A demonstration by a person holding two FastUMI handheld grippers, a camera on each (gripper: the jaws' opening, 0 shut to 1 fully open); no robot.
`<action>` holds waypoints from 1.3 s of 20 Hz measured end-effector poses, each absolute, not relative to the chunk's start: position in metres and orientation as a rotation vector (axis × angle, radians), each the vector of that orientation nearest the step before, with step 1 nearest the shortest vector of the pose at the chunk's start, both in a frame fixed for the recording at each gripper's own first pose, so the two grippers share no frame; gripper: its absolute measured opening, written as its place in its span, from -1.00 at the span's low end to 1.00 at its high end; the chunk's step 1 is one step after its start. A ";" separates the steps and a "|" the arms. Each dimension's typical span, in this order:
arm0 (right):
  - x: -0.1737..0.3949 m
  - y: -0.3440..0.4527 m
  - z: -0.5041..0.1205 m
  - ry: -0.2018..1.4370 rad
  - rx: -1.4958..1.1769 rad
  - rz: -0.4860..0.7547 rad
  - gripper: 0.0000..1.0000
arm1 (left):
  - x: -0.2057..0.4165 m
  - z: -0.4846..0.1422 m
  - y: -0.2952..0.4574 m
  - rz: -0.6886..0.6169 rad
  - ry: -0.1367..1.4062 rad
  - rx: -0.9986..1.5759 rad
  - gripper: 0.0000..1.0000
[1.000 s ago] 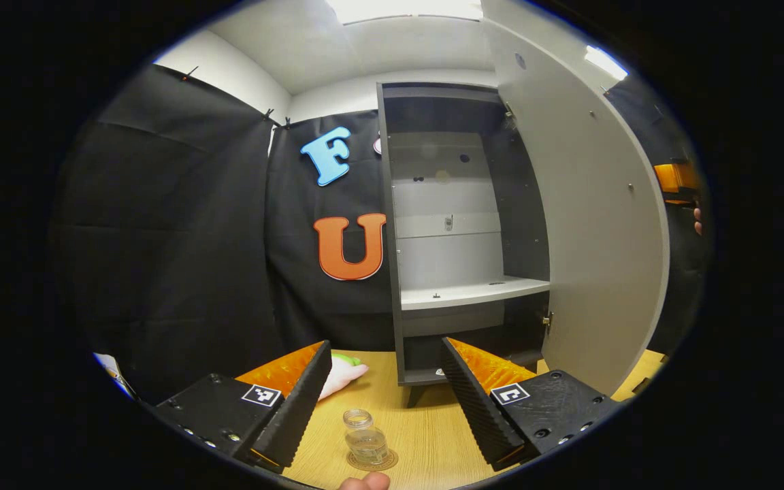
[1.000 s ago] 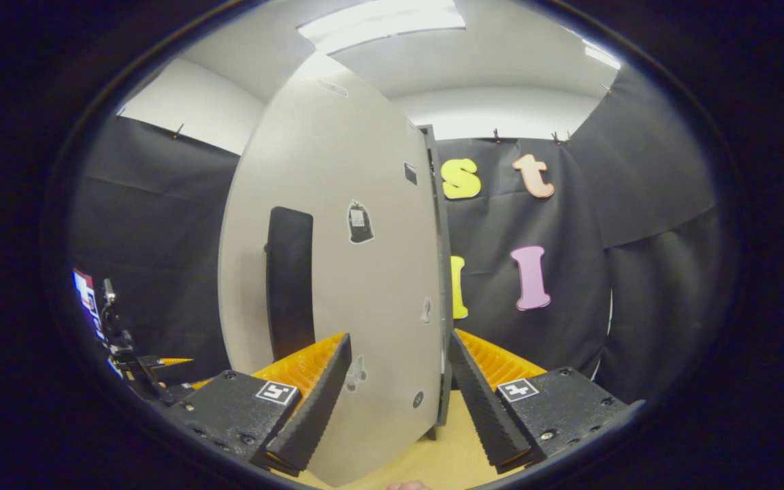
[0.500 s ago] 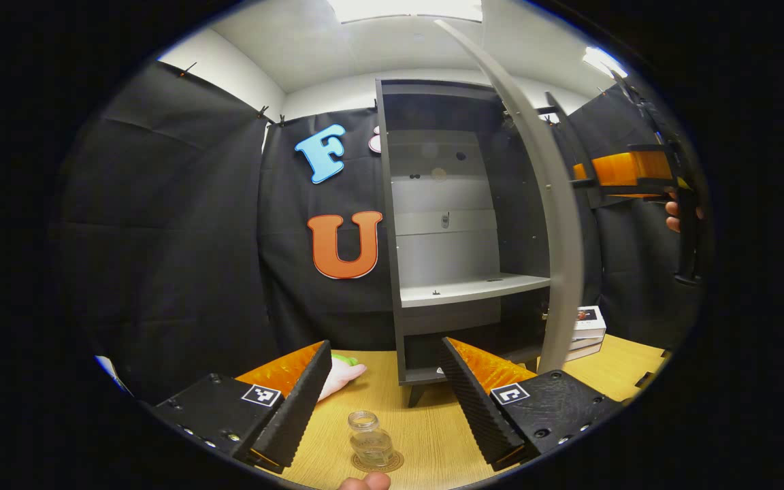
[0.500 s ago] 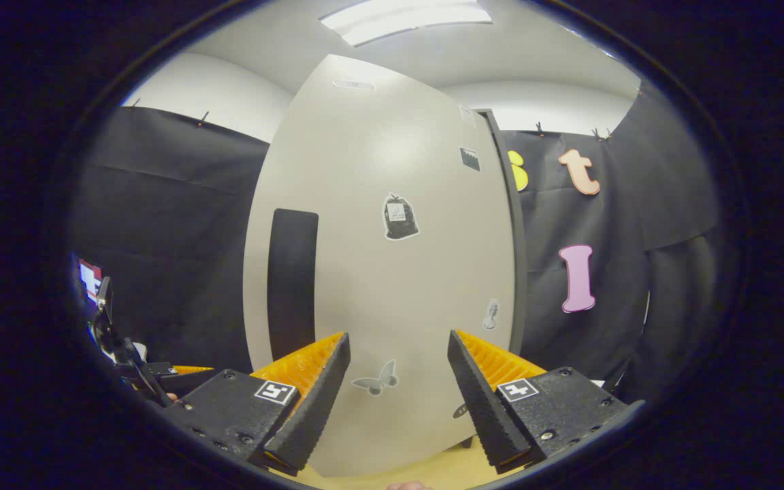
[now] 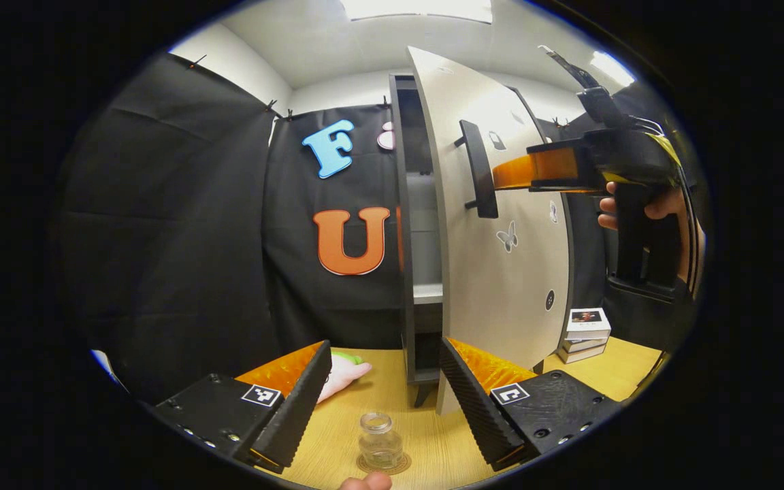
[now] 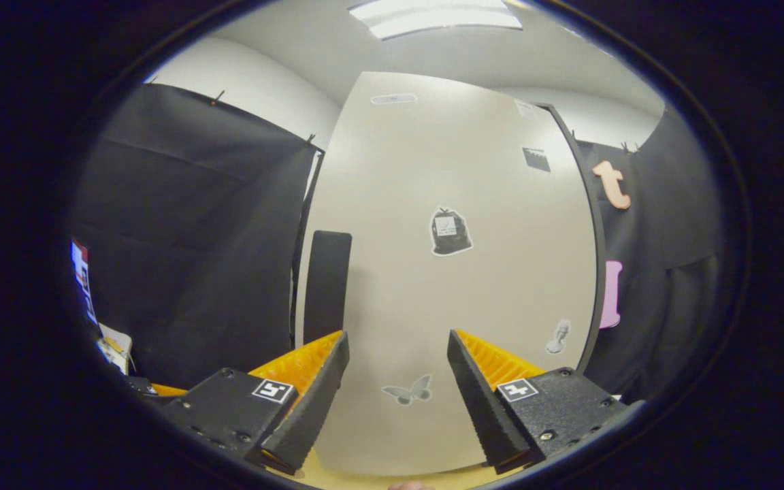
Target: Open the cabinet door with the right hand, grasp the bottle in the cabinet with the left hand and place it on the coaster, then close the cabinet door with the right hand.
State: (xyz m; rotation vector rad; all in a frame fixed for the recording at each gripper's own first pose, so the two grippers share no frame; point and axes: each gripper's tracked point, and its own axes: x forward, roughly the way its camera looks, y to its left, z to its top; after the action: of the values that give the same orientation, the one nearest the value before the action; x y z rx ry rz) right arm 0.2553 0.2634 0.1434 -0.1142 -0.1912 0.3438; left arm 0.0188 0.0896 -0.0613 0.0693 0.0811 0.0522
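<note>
Since half a second ago the cabinet door (image 5: pixel 501 224) has swung most of the way toward the cabinet (image 5: pixel 405 224), leaving a narrow gap through which I see a strip of shelf (image 5: pixel 427 292). In the left gripper view my left hand-held gripper (image 5: pixel 385 388) hangs over the bench (image 5: pixel 426 442) with its fingers apart, gripping nothing. Between and just below them, at 6 o'clock, the glass bottle (image 5: pixel 380 441) stands upright on the round coaster (image 5: pixel 384 464). At 11 o'clock from the bottle a pale soft thing with a green bit (image 5: pixel 343 373) lies on the bench, partly behind the left finger. At 3 o'clock a small stack of boxes (image 5: pixel 586 330) sits beside the door's far edge.

At 2 o'clock I see the right hand-held gripper (image 5: pixel 511 173), held by a hand (image 5: pixel 644 204), its tips just beside the dark door handle (image 5: pixel 479 170); I cannot tell whether they touch it. In the right gripper view that gripper (image 6: pixel 397 381) also stands spread, with the door face (image 6: pixel 460 286) close ahead, its stickers and handle (image 6: pixel 326 286) at 10 o'clock.
</note>
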 end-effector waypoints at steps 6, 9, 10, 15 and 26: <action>0.252 0.241 0.139 -0.170 -0.051 0.338 0.88 | 0.017 -0.059 0.092 0.081 0.077 0.048 0.92; 0.238 0.218 0.133 -0.166 -0.038 0.314 0.89 | 0.016 -0.056 0.091 0.077 0.064 0.054 0.92; 0.235 0.212 0.130 -0.170 -0.037 0.309 0.89 | 0.016 -0.055 0.090 0.073 0.062 0.054 0.92; 0.212 0.167 0.110 -0.164 0.006 0.230 0.89 | 0.010 -0.042 0.060 0.031 0.028 0.064 0.92; 0.121 0.014 0.031 -0.118 0.004 -0.118 0.90 | 0.000 -0.033 0.006 -0.048 0.008 0.053 0.92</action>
State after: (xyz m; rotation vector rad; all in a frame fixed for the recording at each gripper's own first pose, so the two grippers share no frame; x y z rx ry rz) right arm 0.1207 0.0139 0.0312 0.0042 -0.1180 -0.1179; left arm 0.0000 0.0060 -0.0327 0.0527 0.0075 -0.0476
